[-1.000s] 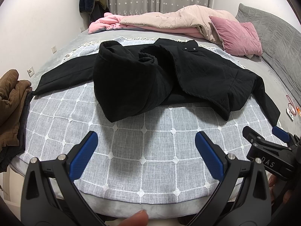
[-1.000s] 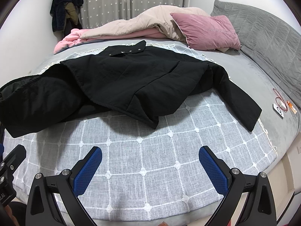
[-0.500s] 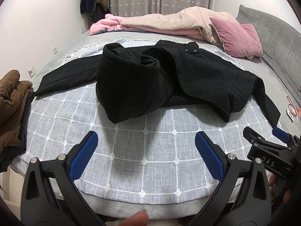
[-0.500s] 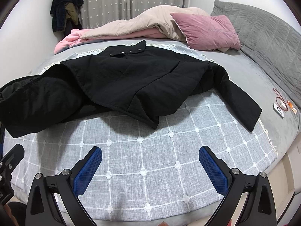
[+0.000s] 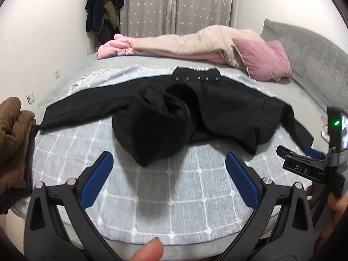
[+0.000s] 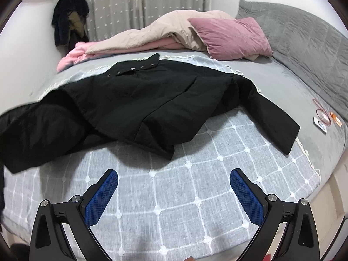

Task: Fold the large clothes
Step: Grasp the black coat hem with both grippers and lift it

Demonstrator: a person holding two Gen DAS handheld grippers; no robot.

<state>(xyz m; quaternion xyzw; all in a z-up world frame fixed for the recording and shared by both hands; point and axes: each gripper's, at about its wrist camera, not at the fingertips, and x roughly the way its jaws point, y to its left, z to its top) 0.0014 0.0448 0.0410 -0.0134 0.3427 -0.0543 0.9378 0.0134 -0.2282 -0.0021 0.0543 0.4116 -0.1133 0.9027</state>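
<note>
A large black jacket (image 5: 217,104) lies spread on a grey-white checked cloth (image 5: 174,187) on the bed, its hood (image 5: 152,128) bunched in front, collar with snaps at the far side, both sleeves stretched out. It also shows in the right wrist view (image 6: 141,104), its right sleeve (image 6: 274,121) reaching toward the bed's right edge. My left gripper (image 5: 169,169) is open and empty, just short of the hood. My right gripper (image 6: 174,187) is open and empty, over the cloth before the jacket's hem. The right gripper also shows at the left wrist view's right edge (image 5: 304,163).
A brown garment (image 5: 13,143) lies at the bed's left edge. Pink and beige quilts (image 5: 184,45) and a pink pillow (image 6: 232,37) lie at the far side, a grey headboard (image 6: 304,34) to the right. A small white device (image 6: 319,125) with a cord lies by the right edge.
Both grippers have moved closer to the jacket and swung right; the left view now faces the hood and collar head-on. The jacket itself has not moved.
</note>
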